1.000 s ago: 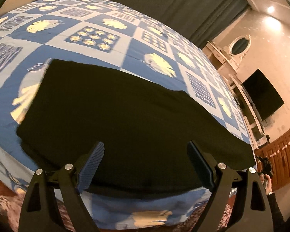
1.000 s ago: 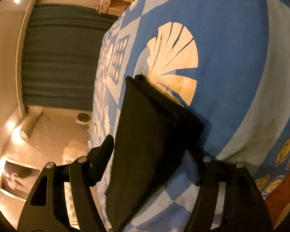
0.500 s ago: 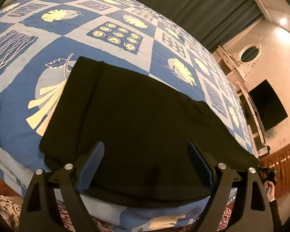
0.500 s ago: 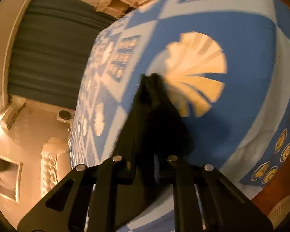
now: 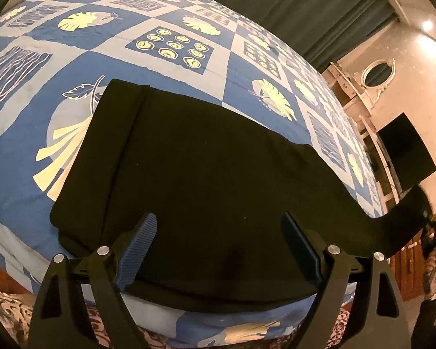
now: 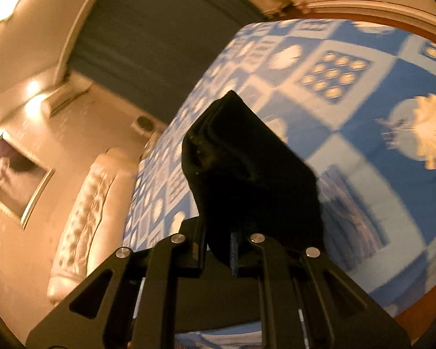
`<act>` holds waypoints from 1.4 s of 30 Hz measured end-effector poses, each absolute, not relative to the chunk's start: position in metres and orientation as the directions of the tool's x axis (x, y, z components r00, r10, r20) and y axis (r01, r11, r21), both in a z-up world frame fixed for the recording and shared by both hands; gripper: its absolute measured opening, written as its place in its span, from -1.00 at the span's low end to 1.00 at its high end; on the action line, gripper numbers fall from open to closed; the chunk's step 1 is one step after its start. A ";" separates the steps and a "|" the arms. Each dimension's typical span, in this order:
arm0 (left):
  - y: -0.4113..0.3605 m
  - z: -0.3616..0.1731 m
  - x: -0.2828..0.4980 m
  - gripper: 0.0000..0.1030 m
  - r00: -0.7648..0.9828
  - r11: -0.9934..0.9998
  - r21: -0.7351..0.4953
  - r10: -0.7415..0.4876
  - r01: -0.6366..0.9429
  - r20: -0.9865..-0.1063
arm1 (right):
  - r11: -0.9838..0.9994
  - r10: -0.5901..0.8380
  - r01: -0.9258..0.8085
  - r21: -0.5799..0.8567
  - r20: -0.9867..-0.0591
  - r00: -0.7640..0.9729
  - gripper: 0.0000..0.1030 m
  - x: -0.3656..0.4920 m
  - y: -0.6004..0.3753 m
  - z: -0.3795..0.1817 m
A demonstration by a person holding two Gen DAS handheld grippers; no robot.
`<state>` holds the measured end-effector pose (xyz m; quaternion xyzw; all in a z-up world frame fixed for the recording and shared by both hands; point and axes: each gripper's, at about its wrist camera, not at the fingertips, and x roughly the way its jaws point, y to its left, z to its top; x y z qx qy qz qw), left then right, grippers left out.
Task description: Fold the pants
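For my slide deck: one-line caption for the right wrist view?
Right gripper shut on the black pants, their end lifted above the blue patterned bedspread.

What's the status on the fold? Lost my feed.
Right gripper shut on one end of the black fabric pants, end off the blue patterned bedspread. Left gripper open above pants. Nothing blocking.

I can read no text, label, brand or number in either wrist view. The bedspread [image 5: 223, 67] carries only printed leaf, shell and ring motifs, no lettering. The black pants [image 5: 206, 174] show no tag or logo I can make out. The framed picture [image 6: 11, 171] at the left of the right wrist view is too blurred to read.
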<state>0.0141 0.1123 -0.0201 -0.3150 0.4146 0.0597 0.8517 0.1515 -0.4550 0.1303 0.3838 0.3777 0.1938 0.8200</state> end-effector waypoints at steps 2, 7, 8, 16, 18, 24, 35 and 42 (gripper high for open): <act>0.112 -0.020 0.014 0.67 0.646 0.796 -0.483 -0.158 -0.365 -0.747 | 0.638 0.634 -0.068 0.767 -0.472 0.612 -0.78 0.145 -0.426 0.136; 0.112 -0.020 0.015 0.67 0.643 0.792 -0.487 -0.162 -0.368 -0.749 | 0.650 0.682 -0.136 0.748 -0.495 0.538 -0.78 0.139 -0.359 0.130; 0.112 -0.020 0.015 0.67 0.643 0.791 -0.488 -0.162 -0.369 -0.749 | 0.652 0.691 -0.148 0.743 -0.503 0.520 -0.78 0.137 -0.343 0.129; 0.112 -0.022 0.016 0.67 0.637 0.790 -0.489 -0.168 -0.370 -0.753 | 0.674 0.720 -0.191 0.714 -0.576 0.386 -0.78 0.123 -0.246 0.083; 0.112 -0.023 0.015 0.67 0.636 0.786 -0.493 -0.170 -0.373 -0.753 | 0.676 0.722 -0.194 0.711 -0.587 0.366 -0.78 0.119 -0.232 0.073; 0.114 -0.023 0.014 0.67 0.636 0.779 -0.502 -0.177 -0.376 -0.751 | 0.702 0.708 -0.209 0.681 -0.636 0.308 -0.78 0.107 -0.193 0.040; 0.114 -0.024 0.015 0.67 0.632 0.784 -0.495 -0.175 -0.374 -0.755 | 0.812 0.570 -0.335 0.478 -0.773 0.279 -0.77 0.083 -0.149 0.014; 0.114 -0.024 0.015 0.68 0.631 0.785 -0.493 -0.174 -0.374 -0.756 | 0.836 0.514 -0.379 0.397 -0.807 0.290 -0.69 0.074 -0.136 0.007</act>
